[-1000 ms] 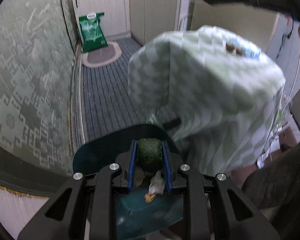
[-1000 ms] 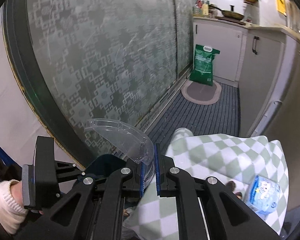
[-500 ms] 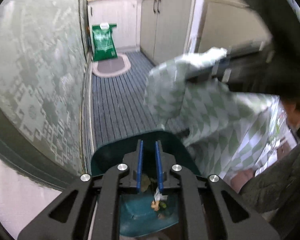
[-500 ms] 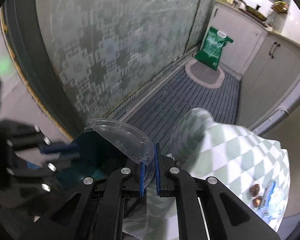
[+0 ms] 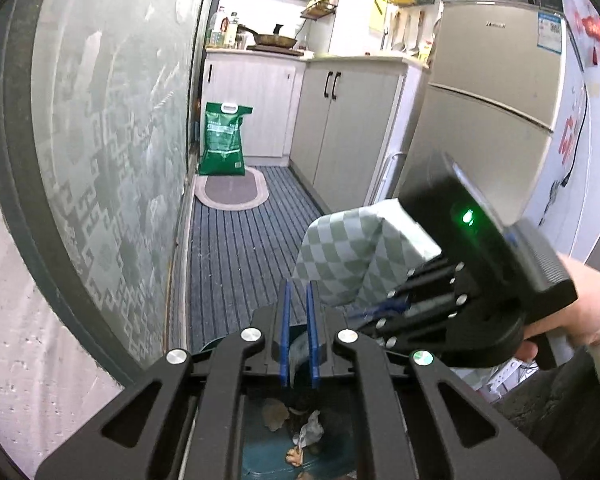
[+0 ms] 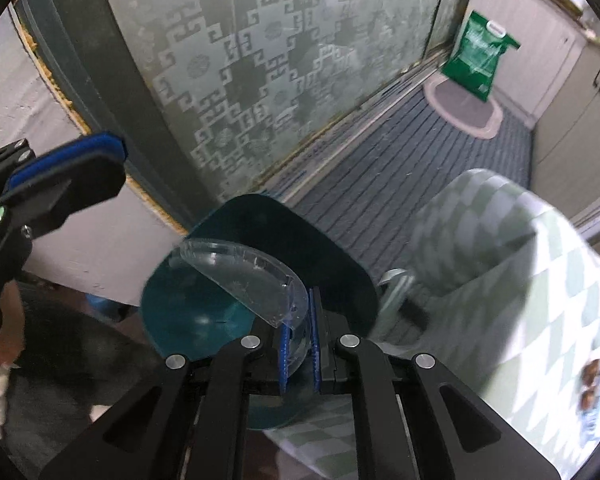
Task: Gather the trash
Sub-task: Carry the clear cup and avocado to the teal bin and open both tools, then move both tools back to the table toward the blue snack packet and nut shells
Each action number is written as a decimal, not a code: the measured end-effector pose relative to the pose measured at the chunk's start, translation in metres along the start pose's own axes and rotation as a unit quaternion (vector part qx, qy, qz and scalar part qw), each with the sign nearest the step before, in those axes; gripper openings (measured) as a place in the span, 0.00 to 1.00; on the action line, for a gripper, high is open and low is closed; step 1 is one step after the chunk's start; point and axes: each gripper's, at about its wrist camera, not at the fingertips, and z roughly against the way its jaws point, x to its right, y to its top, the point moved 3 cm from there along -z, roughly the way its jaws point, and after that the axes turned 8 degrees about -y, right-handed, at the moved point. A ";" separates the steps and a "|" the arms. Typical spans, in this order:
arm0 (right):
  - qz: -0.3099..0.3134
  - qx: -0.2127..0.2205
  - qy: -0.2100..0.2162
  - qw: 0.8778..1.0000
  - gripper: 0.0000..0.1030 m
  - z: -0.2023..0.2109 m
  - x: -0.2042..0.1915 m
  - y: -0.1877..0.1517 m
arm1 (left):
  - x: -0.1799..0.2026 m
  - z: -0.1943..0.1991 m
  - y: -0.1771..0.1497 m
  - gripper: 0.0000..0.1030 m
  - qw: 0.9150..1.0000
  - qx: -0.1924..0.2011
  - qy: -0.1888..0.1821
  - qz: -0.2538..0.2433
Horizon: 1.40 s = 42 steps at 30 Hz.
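Note:
A teal trash bin stands on the floor beside the table with the green checked cloth. My right gripper is shut on a clear plastic lid and holds it over the bin's mouth. My left gripper is above the bin, jaws close together with nothing between them. Scraps and crumpled wrappers lie in the bin under it. The right gripper's body is close on its right. Snack bits and a blue packet lie on the cloth.
A frosted patterned glass door runs along the left. A striped floor mat, an oval rug and a green sack lie ahead. Cabinets and a fridge are on the right.
The green lump held by my left gripper a second ago is gone and its jaws have closed and lifted. My right gripper has carried the clear lid over the bin.

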 end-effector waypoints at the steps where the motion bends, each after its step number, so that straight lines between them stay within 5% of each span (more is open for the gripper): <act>1: -0.002 0.001 0.004 1.000 0.14 0.001 0.000 -0.001 | 0.001 0.001 0.001 0.09 1.000 0.004 -0.001 -0.001; 5: -0.015 0.009 0.023 1.000 0.43 0.006 0.000 -0.003 | 0.005 0.007 0.007 0.09 1.000 0.026 -0.007 0.000; 12: -0.022 0.064 0.034 0.997 0.45 0.037 0.011 -0.004 | 0.017 0.008 0.019 0.09 0.998 0.054 -0.020 0.003; 22: -0.088 0.145 -0.018 0.985 0.45 0.085 0.079 -0.028 | 0.059 -0.026 0.033 0.09 0.998 0.041 -0.044 -0.021; 28: -0.128 0.178 -0.072 0.973 0.53 0.106 0.122 -0.054 | 0.093 -0.052 0.038 0.09 0.997 0.027 -0.061 -0.043; 36: -0.201 0.221 -0.153 0.942 0.78 0.133 0.182 -0.094 | 0.121 -0.089 0.039 0.13 0.996 -0.003 -0.067 -0.052; 42: -0.282 0.178 -0.198 0.922 0.88 0.117 0.232 -0.124 | 0.140 -0.111 0.040 0.32 0.995 -0.020 -0.075 -0.063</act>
